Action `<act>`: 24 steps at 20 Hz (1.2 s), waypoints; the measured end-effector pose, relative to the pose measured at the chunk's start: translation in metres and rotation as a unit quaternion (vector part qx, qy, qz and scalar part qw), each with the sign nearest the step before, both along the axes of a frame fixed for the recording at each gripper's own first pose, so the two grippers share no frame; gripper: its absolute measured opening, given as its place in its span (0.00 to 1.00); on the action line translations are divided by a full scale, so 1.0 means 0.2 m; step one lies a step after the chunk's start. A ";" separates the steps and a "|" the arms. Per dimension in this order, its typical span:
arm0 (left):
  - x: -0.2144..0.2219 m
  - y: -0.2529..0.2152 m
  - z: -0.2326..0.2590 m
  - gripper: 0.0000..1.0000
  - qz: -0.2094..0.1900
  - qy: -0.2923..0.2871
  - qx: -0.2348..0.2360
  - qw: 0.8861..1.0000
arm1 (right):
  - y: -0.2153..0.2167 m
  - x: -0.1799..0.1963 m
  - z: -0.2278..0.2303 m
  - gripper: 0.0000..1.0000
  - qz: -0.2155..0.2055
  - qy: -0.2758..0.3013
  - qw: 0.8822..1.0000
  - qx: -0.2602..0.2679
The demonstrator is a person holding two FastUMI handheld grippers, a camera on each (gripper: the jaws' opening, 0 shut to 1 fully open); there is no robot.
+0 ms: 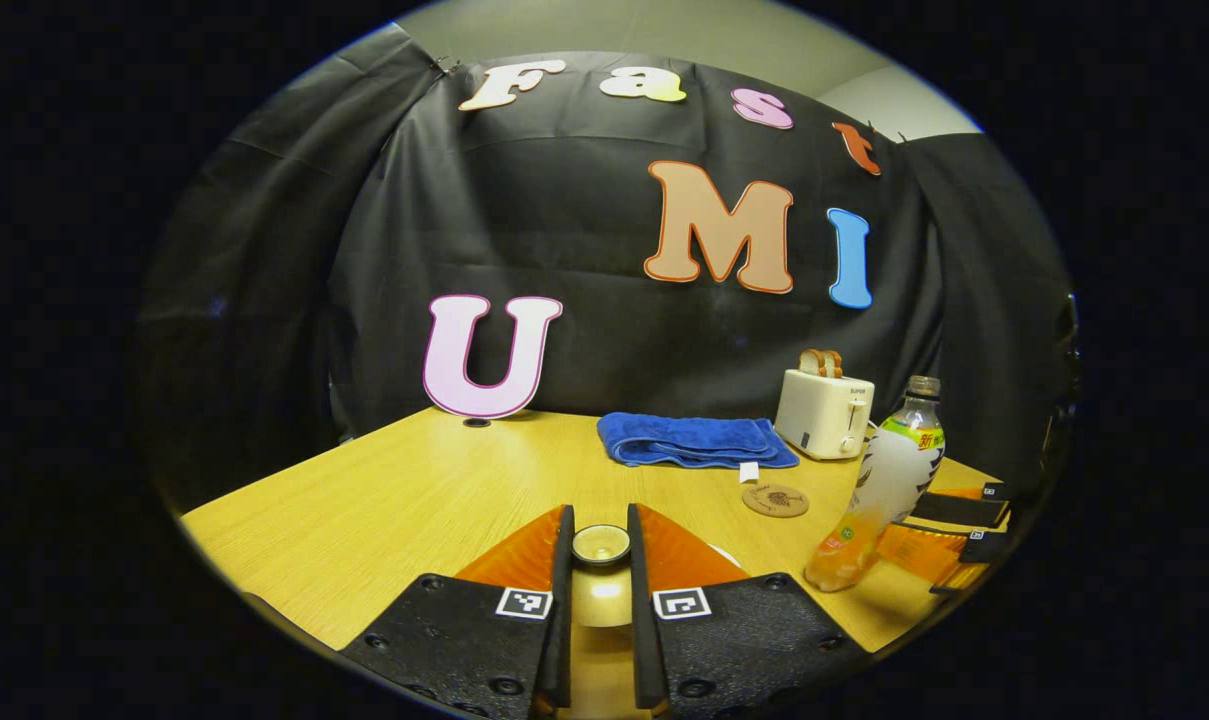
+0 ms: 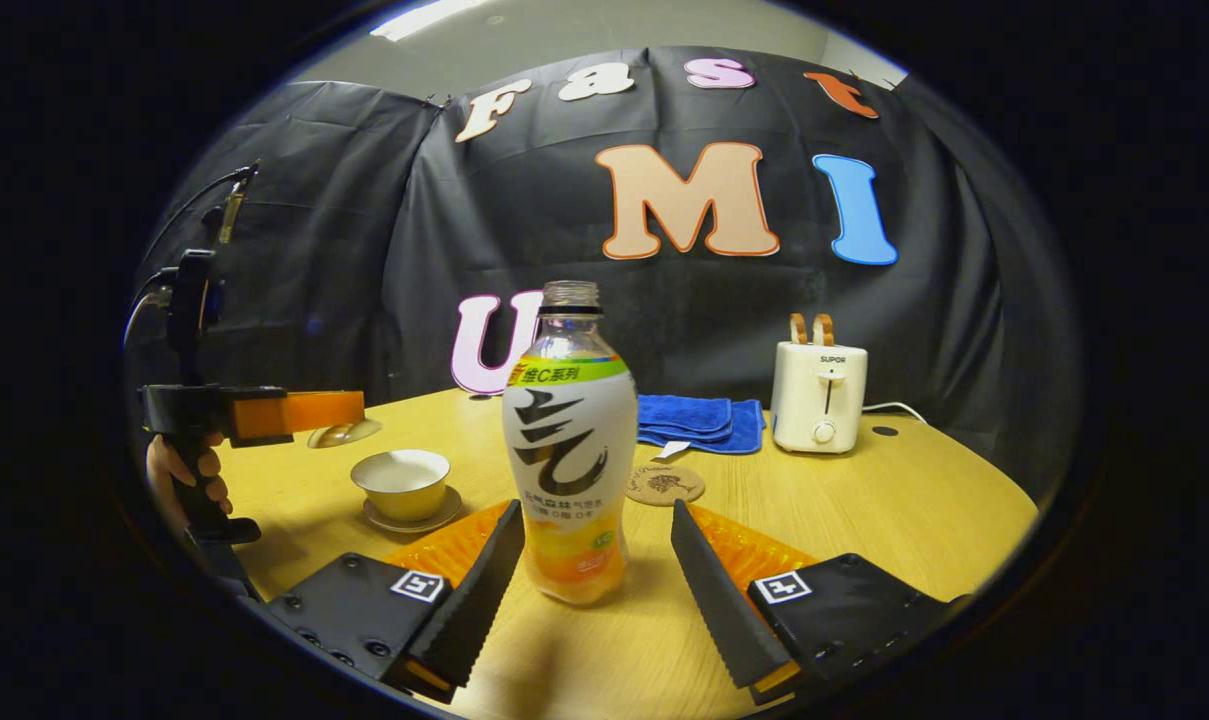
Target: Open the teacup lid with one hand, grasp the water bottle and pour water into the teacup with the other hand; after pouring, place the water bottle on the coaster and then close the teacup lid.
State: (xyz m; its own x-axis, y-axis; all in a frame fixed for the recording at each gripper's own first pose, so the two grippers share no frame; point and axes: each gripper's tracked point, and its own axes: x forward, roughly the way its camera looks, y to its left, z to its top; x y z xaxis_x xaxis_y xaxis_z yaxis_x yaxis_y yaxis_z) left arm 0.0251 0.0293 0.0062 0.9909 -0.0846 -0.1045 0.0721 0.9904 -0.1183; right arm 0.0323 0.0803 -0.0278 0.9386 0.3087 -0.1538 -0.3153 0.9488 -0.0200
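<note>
Right tool is open wide, one finger each side of the uncapped water bottle but clear of it; bottle stands upright mid-worktop, near the coaster just behind it. Left tool is pinched on the teacup lid by its knob, held up left of the open teacup. Judgement: thin plastic, slick label, liquid low, so light but squashy; take it at the labelled mid-body.
</note>
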 end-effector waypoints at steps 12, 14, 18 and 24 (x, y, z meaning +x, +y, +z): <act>-0.06 0.10 0.03 0.22 0.016 -0.012 -0.004 1.000 | 0.10 0.08 -0.05 0.80 0.009 0.029 1.000 -0.007; -0.06 0.11 0.03 0.22 0.018 -0.012 -0.002 1.000 | 0.10 0.09 -0.05 0.72 0.006 0.030 0.999 -0.010; -0.07 0.12 0.03 0.22 0.017 -0.013 -0.009 1.000 | 0.08 0.11 -0.04 0.67 -0.009 0.019 0.999 -0.045; -0.07 0.17 0.02 0.22 0.025 -0.011 -0.017 0.999 | 0.06 0.14 0.00 0.58 -0.014 -0.021 0.988 -0.155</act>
State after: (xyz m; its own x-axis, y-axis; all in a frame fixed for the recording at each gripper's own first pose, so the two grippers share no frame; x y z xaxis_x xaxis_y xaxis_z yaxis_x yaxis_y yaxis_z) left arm 0.0107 0.0639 0.0096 0.9960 -0.0381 -0.0803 0.0256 0.9882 -0.1509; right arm 0.0611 0.0933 -0.0281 0.9538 0.2265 -0.1973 -0.2813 0.9038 -0.3225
